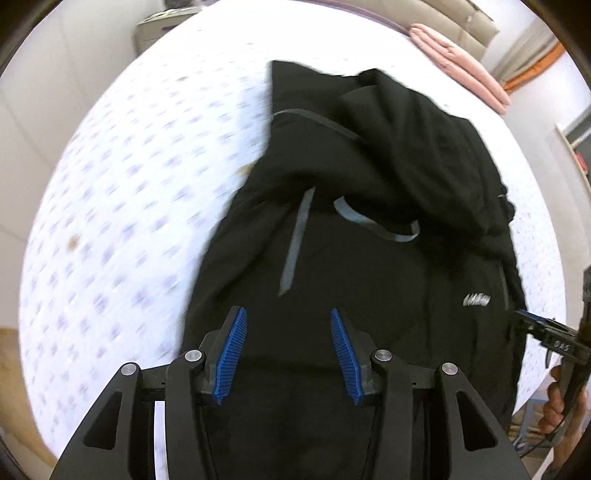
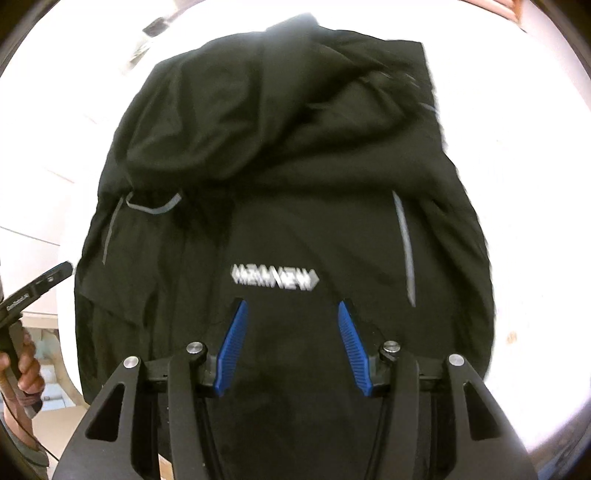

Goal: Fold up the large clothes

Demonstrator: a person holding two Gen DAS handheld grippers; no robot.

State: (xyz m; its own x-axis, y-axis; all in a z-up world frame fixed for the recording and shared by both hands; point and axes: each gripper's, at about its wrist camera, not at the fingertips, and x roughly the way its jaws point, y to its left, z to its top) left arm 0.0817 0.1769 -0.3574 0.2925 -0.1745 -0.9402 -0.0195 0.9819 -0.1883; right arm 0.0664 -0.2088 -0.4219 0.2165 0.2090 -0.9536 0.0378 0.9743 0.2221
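A large black jacket [image 1: 388, 206] with grey trim and a white logo [image 1: 476, 301] lies partly folded on a white patterned bed [image 1: 122, 192]. It also fills the right wrist view [image 2: 280, 155], logo [image 2: 275, 278] in the middle. My left gripper [image 1: 288, 317] is open and empty, hovering over the jacket's near end. My right gripper [image 2: 293, 308] is open and empty above the jacket just below the logo. The right gripper also shows at the right edge of the left wrist view [image 1: 532, 319]. The left gripper's side shows at the left edge of the right wrist view [image 2: 37, 286], held by a hand.
Folded pink cloth [image 1: 461, 62] lies at the bed's far corner. A beige headboard [image 1: 443, 14] is behind it. A grey cabinet [image 1: 155, 29] stands beyond the bed's far left. The bed's near edge and floor [image 1: 11, 369] lie at lower left.
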